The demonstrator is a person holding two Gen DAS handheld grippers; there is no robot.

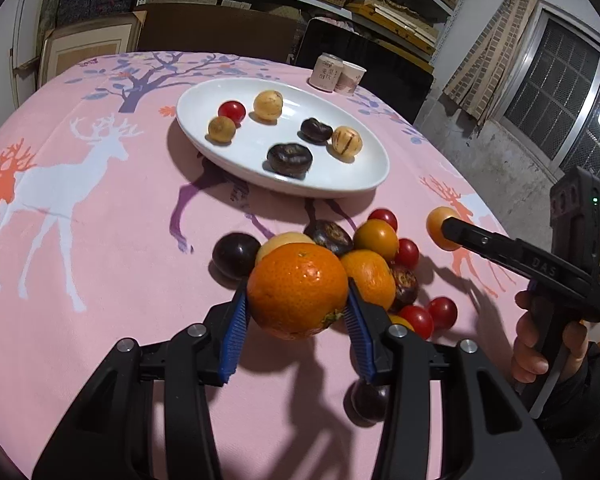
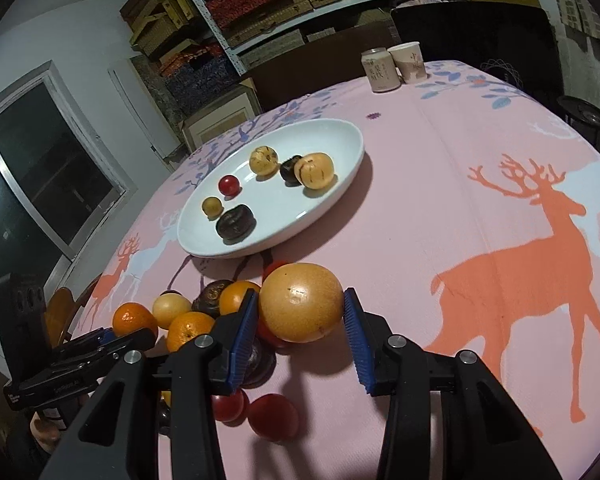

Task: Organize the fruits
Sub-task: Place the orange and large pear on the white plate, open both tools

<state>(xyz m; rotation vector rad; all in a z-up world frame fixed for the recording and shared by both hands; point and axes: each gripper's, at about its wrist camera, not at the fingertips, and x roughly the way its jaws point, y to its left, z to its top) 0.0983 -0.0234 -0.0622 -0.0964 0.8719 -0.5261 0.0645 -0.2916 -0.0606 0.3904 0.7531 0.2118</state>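
Note:
My left gripper (image 1: 296, 293) is shut on a large orange mandarin (image 1: 297, 290), held just above the loose fruit pile (image 1: 376, 240) on the pink cloth. The pile holds a second mandarin (image 1: 370, 276), cherry tomatoes, dark brown fruits and a dark plum (image 1: 236, 254). My right gripper (image 2: 301, 298) is shut on a round yellow-orange fruit (image 2: 302, 302) at the pile's right side; the left wrist view shows that fruit (image 1: 436, 220) at the gripper's tip. Beyond the pile stands a white oval plate (image 1: 252, 152) (image 2: 300, 204) with several small fruits on it.
A drinks can (image 1: 326, 72) and a paper cup (image 1: 352, 76) stand at the table's far edge. A hand (image 1: 540, 344) grips the right tool's handle. Shelves of boxes and a window lie beyond the round table with the deer-print cloth (image 2: 500, 240).

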